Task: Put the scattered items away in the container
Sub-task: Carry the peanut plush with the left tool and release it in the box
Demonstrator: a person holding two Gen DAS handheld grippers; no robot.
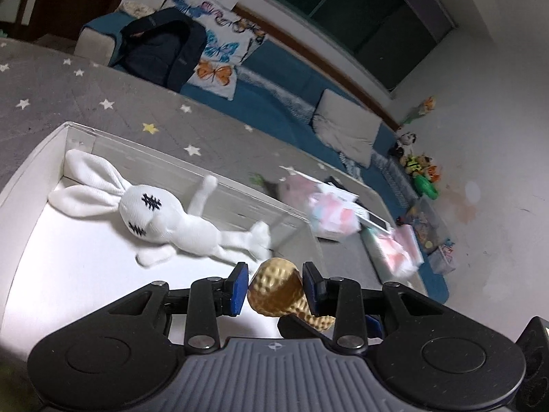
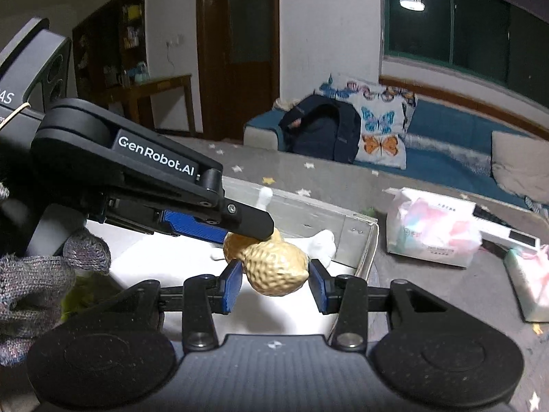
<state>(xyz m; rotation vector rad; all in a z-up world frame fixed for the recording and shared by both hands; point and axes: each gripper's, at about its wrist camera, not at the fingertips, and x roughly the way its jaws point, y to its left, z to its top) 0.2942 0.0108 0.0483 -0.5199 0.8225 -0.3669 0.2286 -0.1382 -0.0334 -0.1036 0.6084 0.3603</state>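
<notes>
A gold, dimpled peanut-shaped toy (image 1: 274, 288) (image 2: 274, 267) hangs over the near end of a white box (image 1: 24, 185) (image 2: 363, 257) with a clear far wall. My left gripper (image 1: 275, 269) is shut on one lobe, blue pads against its sides. In the right wrist view the left gripper (image 2: 254, 237) comes in from the left and covers the far lobe. My right gripper (image 2: 274, 267) is shut on the near lobe. A white plush rabbit (image 1: 154, 213) lies inside the box; only its foot (image 2: 324, 243) shows in the right wrist view.
The box sits on a grey star-patterned carpet (image 1: 51, 92). Pink tissue packs (image 1: 329, 213) (image 2: 432, 230) lie to its right. A dark backpack (image 2: 322, 130) and a butterfly pillow (image 2: 381, 130) rest on a blue mat behind. A gloved hand (image 2: 34, 274) holds the left gripper.
</notes>
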